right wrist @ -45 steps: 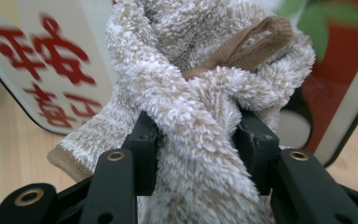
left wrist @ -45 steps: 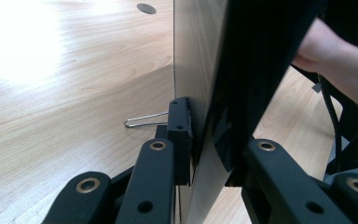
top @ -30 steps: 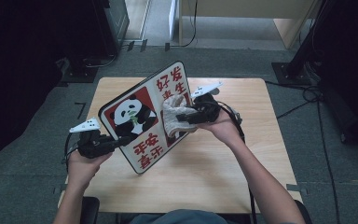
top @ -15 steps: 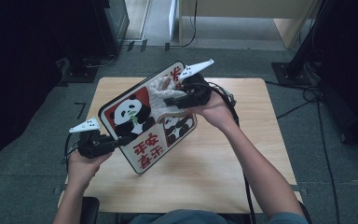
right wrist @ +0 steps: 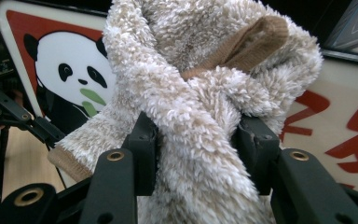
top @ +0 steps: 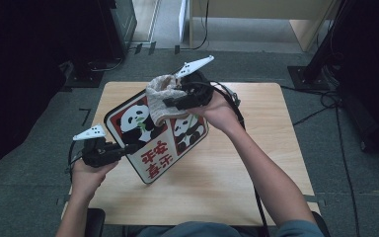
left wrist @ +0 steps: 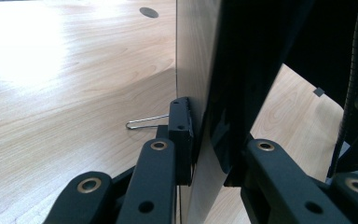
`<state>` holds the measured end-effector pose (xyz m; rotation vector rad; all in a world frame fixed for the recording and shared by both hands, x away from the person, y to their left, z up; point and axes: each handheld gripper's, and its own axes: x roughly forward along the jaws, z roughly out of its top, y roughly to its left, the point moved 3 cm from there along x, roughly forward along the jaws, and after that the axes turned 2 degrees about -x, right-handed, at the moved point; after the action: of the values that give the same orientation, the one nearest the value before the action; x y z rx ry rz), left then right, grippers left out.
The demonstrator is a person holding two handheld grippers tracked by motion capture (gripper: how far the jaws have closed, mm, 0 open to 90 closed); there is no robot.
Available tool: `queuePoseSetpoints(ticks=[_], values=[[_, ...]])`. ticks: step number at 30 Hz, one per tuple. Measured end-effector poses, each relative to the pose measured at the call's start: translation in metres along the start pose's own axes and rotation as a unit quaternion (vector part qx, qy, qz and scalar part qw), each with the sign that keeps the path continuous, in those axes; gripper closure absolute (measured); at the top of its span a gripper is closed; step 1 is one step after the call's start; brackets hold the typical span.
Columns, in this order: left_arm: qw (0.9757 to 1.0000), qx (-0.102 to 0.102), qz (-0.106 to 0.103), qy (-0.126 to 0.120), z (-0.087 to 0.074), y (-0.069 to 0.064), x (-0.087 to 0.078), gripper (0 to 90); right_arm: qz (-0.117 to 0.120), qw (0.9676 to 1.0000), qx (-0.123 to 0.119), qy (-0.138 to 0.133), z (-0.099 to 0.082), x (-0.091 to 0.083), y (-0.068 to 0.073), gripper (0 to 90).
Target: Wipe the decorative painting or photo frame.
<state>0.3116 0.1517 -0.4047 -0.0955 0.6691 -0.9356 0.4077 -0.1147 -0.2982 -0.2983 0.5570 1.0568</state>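
Note:
A square sign board (top: 150, 148) with pandas and red characters stands tilted over the wooden table (top: 217, 192). My left gripper (top: 131, 148) is shut on the board's lower left edge; in the left gripper view the board's edge (left wrist: 198, 93) sits clamped between my jaws. A fluffy beige cloth (top: 160, 96) is bunched against the board's upper face, with my right gripper (top: 170, 102) shut on it. In the right gripper view the cloth (right wrist: 196, 107) bulges between both jaws, in front of the board (right wrist: 51, 70).
Cables (top: 325, 103) trail over the grey floor to the right of the table. A dark cabinet (top: 113, 24) stands behind the table at the left. A light wooden desk (top: 256, 19) stands at the back.
My right gripper has lifted the cloth up and toward the board's far top edge. The left gripper and the board have stayed put.

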Motion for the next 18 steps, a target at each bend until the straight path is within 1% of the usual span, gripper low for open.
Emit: queuePoseSetpoints(ticks=[4,8,11,13,14,16,18], values=[[1.0000,0.002,-0.001,-0.001,0.0000,0.0000,-0.0001,79.3,0.000,1.0000,0.001,0.004,-0.0021,0.0006,0.0002,56.8],[1.0000,0.008,-0.003,0.000,0.0000,-0.0004,-0.0006,78.7,0.007,1.0000,0.002,0.004,-0.0032,-0.0002,-0.0002,56.8],[0.9998,0.012,-0.016,-0.002,0.0001,0.0000,-0.0022,77.0,0.006,1.0000,0.002,0.006,-0.0040,-0.0003,-0.0003,56.8],[0.9998,0.010,-0.018,-0.009,0.0008,-0.0002,-0.0044,74.4,0.005,1.0000,0.002,0.008,-0.0042,-0.0001,-0.0005,56.8],[0.9997,0.004,-0.019,-0.012,0.0014,-0.0002,-0.0052,74.6,0.005,0.9999,0.003,0.008,-0.0042,0.0001,-0.0004,56.8],[0.9997,-0.001,-0.020,-0.011,0.0017,0.0005,-0.0058,74.9,0.004,0.9999,0.003,0.010,-0.0043,0.0006,-0.0004,56.8],[0.9998,-0.001,-0.018,-0.010,0.0014,0.0006,-0.0052,75.5,0.005,0.9999,0.004,0.012,-0.0045,0.0006,-0.0002,56.8]])
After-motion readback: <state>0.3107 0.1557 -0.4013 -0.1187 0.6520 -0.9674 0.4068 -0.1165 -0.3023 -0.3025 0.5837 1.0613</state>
